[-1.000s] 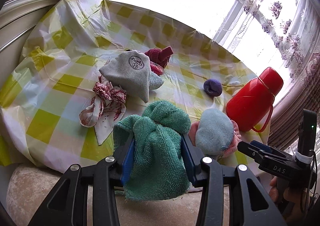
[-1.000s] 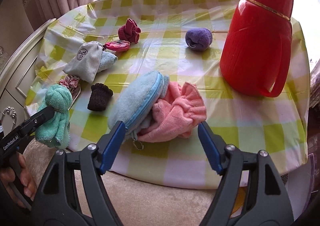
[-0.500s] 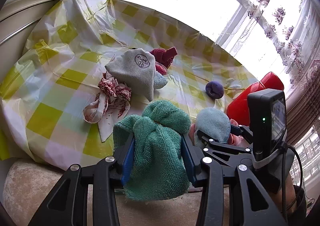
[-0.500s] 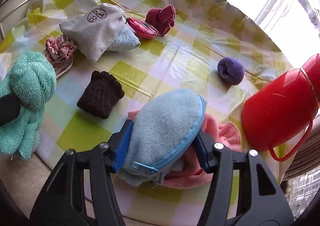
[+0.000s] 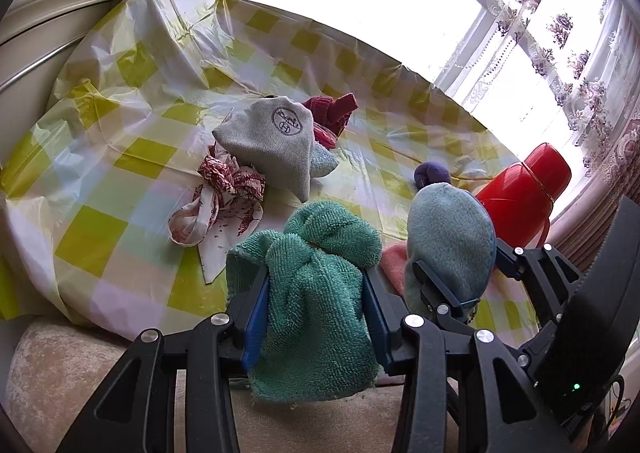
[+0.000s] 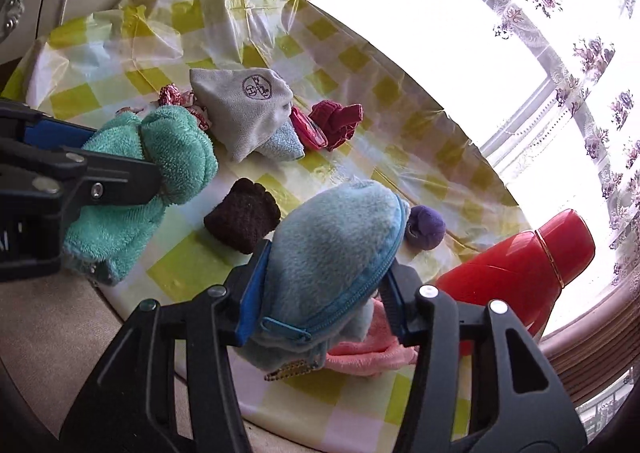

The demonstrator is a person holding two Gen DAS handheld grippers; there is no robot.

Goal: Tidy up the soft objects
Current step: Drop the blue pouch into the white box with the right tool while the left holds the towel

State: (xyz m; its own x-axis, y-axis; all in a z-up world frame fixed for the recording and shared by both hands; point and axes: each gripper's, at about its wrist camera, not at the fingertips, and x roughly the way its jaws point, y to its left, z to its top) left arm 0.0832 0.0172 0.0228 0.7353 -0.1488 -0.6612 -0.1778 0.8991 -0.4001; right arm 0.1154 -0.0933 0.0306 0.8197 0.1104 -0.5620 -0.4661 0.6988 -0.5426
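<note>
Blue zip pouch [image 6: 336, 253] closed, clamped in right gripper [image 6: 322, 293].

The left gripper [image 5: 316, 317] was black moulded plastic with two angular, trussed arms, each carrying round silver screws. Blue pads [image 5: 254, 323] lined the fingers' inner faces. The right gripper [image 6: 324, 297] matched it: black frame, silver screws, blue pads [image 6: 252, 295]. At four o'clock in the left view, its black housing showed a small green light.
</note>
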